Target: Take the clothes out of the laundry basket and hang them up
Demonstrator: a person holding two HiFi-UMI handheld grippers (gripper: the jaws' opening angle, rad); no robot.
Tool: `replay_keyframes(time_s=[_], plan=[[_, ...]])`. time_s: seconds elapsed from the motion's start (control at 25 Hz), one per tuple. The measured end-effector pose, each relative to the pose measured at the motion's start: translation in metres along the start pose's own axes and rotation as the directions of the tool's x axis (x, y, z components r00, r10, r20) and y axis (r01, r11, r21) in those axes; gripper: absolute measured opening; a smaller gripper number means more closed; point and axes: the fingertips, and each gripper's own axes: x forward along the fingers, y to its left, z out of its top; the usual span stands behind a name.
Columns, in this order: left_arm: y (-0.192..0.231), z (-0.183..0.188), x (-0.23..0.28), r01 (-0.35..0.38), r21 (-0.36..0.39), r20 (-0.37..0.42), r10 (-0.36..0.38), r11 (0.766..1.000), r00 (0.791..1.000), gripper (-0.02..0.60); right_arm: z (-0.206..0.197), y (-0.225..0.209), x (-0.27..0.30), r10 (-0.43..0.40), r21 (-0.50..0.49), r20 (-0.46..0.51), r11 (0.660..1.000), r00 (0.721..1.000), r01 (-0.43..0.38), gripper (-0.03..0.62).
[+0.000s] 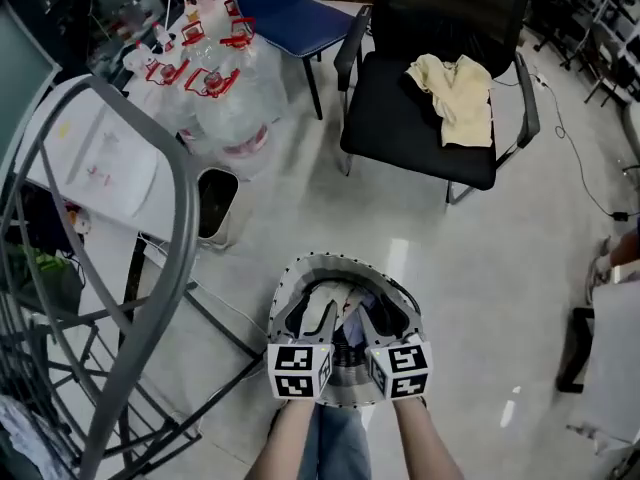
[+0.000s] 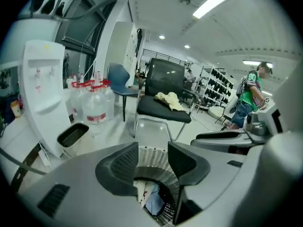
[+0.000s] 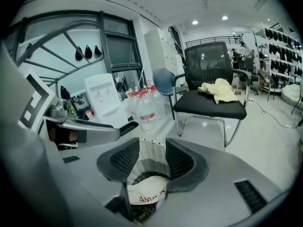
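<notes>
Closest to the camera, the person's two forearms (image 1: 415, 438) reach down, each one with a gripper, and both grippers hang just over the laundry basket (image 1: 340, 259), which stands on the floor in front of the person. The left gripper (image 1: 318, 315) has its jaws apart and nothing is between the pads; through the gap one sees only the perforated basket wall and, lower, the clothes (image 2: 149, 200). The right gripper (image 1: 386, 315) is just beside it, also released and empty. Below its jaws lies a white garment with red print (image 3: 144, 193). All these clothes are inside the basket, in a heap, and neither gripper touches them. To the left of the basket rises a drying rack of grey metal tubes (image 1: 180, 218). A little farther a small dark waste bin (image 1: 215, 203) stands on the floor, beside a white water dispenser (image 1: 100, 158) and large water bottles with red caps (image 1: 225, 98). Beyond the basket there is a black office chair (image 1: 420, 138) with a pale yellow cloth (image 1: 455, 93) lying on its seat, and a blue chair (image 1: 285, 8) stands behind it. Far in the room, in the left gripper view, a person in a green top (image 2: 251, 91) is standing.
</notes>
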Motion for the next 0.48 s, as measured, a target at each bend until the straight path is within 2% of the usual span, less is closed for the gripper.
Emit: replay_keyframes(time_s=[0.16, 0.28, 0.48], plan=[[0.013, -0.076, 0.062, 0.000, -0.096, -0.109, -0.010, 0.995, 0.994, 0.201, -0.072, -0.016, 0.058, 0.007, 0.044, -0.079, 0.999, 0.997, -0.004, 0.173], [0.030, -0.118, 0.099, -0.029, -0.164, -0.181, -0.001, 0.986, 0.983, 0.201, -0.117, -0.031, 0.101, -0.007, 0.091, -0.124, 0.996, 0.992, 0.019, 0.173], [0.051, -0.197, 0.147, -0.054, -0.199, -0.260, 0.001, 0.978, 0.966, 0.196, -0.204, -0.057, 0.163, -0.002, 0.172, -0.202, 0.984, 0.979, 0.038, 0.173]])
